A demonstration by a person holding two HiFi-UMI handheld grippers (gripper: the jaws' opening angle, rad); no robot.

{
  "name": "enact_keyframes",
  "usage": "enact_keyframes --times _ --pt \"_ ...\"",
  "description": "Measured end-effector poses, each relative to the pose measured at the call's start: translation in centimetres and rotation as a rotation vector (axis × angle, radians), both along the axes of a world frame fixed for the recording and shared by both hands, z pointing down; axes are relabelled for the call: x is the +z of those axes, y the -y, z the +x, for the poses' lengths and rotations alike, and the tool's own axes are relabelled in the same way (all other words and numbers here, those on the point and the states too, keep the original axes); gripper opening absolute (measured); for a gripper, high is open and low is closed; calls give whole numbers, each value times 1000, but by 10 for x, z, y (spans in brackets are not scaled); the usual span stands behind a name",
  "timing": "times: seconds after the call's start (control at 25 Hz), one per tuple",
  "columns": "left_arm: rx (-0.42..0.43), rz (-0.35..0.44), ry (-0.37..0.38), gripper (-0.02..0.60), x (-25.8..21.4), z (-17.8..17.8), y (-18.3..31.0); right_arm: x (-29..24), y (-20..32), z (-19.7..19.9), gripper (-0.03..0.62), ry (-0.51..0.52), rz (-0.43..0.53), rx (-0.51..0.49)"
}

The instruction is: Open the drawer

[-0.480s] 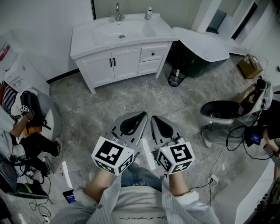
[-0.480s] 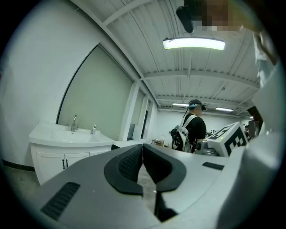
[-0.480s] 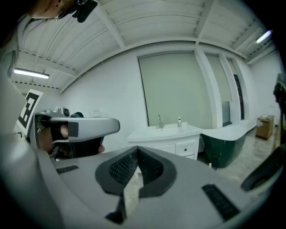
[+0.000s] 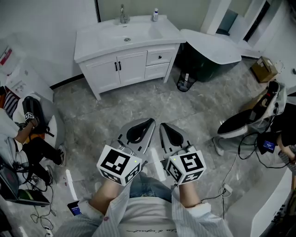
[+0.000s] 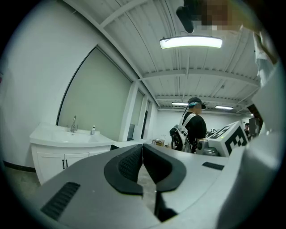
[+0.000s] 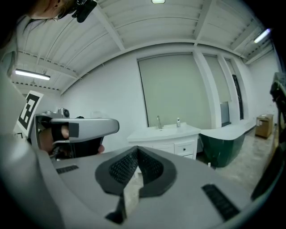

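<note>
Sitting flush, white dark-knobbed drawer [image 4: 156, 58] — left hand-held gripper [image 4: 151, 121], right hand-held gripper [image 4: 162, 125] closed, empty

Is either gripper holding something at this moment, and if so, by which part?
Nothing is held. The left gripper and the right gripper are both shut and empty, away from the drawer.

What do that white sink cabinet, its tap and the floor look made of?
The sink cabinet: likely white-painted wood or board, matt, with panelled doors and dark handles. The tap: shiny metal, probably chrome. The floor: grey tile, marble-veined, with faint joints.
</note>
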State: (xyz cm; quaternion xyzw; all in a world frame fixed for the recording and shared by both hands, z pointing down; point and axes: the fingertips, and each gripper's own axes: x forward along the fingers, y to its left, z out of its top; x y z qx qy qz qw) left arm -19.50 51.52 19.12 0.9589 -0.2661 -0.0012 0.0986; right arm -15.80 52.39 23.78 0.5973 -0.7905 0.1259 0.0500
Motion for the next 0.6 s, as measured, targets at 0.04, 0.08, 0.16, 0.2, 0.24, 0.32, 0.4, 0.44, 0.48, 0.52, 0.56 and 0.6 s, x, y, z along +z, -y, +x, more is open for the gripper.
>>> enact_keyframes --times 0.04,0.08,0.16,0.2,0.24,0.32,0.4,0.44,0.48,0.52,0.56,0.6 --pt "0 2 1 17 0 0 -3 1 -3 1 9 2 0 1" --pt "-1 3 3 17 1 0 -6 2 -5 1 9 4 0 2" --pt "-4 3 6 17 4 1 -8 4 -8 3 9 8 -1 2" --pt "-6 2 7 17 4 2 -8 6 -8 4 9 9 -1 1" --pt "-9 1 8 17 5 3 -7 7 -8 5 9 10 -3 0" --pt "-11 -1 9 17 7 4 -4 10 -5 7 9 13 -7 0" --pt "-12 -4 10 17 11 5 0 14 -1 8 9 16 -14 -1" --pt "-12 -5 10 17 12 5 3 16 2 8 9 17 -17 -1" --pt "-11 -5 9 17 14 5 6 18 4 8 9 17 -19 -1" --pt "-10 -4 9 17 16 5 9 20 7 8 9 18 -20 0" --pt "-9 -2 9 17 17 5 12 22 10 9 9 19 -20 2" --pt "-6 1 9 17 18 6 16 24 14 10 9 20 -19 5"
